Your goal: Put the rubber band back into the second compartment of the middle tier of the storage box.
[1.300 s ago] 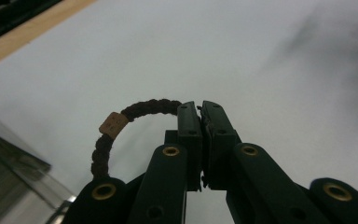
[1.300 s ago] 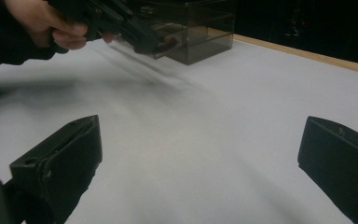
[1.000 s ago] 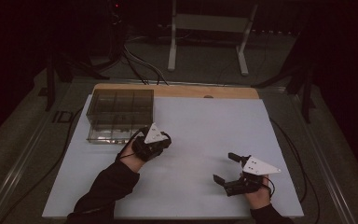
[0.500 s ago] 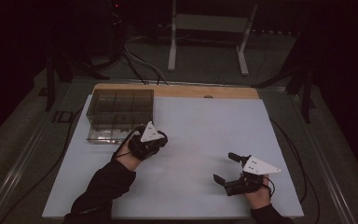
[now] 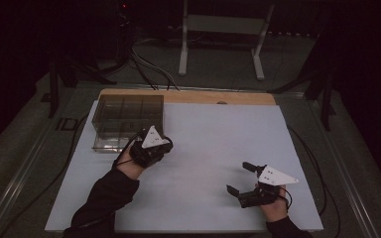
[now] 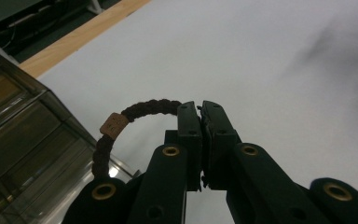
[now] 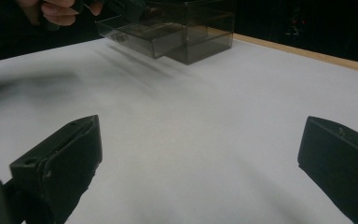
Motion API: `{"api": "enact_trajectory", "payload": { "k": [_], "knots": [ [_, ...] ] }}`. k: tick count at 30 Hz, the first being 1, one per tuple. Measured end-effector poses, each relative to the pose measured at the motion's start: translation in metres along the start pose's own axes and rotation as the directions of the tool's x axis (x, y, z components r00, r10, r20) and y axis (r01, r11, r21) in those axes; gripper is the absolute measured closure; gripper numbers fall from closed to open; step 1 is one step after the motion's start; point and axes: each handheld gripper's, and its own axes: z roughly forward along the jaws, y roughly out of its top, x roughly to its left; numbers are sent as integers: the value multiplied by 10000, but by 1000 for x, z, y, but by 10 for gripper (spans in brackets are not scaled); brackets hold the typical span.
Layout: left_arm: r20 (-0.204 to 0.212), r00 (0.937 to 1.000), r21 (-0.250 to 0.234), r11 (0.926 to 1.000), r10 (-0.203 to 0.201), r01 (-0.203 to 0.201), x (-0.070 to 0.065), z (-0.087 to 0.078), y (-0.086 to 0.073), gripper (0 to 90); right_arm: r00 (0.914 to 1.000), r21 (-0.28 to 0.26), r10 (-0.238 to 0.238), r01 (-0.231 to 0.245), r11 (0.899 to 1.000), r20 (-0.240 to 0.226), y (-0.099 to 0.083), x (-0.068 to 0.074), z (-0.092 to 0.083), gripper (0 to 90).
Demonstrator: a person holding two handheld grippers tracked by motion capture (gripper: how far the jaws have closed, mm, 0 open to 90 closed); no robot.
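Our left gripper (image 6: 200,119) is pinching a dark braided bracelet (image 6: 121,126) and has moved back a little from the clear box (image 5: 128,119) on the desk (image 5: 208,148). We think the bracelet just came out. Our right gripper (image 5: 243,179) waits, spread wide apart.

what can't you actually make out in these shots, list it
- Braided band in the left gripper, left gripper view: its lower part runs behind the jaw bodies, so its full loop is hidden.
- Clear compartment box, high view: dim and too small to tell what its compartments hold.
- Same box, right gripper view: blurred and cut off by the top edge.
- Right gripper, right gripper view: nothing between its spread jaws.
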Motion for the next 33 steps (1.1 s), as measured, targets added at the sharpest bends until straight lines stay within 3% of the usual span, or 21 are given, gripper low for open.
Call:
{"api": "enact_trajectory", "payload": {
  "k": [18, 33],
  "knots": [
    [-57, 9999, -178, 9997, -144, 143, 12, -11, -5, 884, 10000, 8, -1, 1, 10000, 0, 0, 1, 0, 0],
    [-173, 9986, -508, 9975, -497, 487, 32, -26, -14, 883, 10000, -6, 19, -19, 10000, -22, 0, 0, 1, 0]
  ]
}}
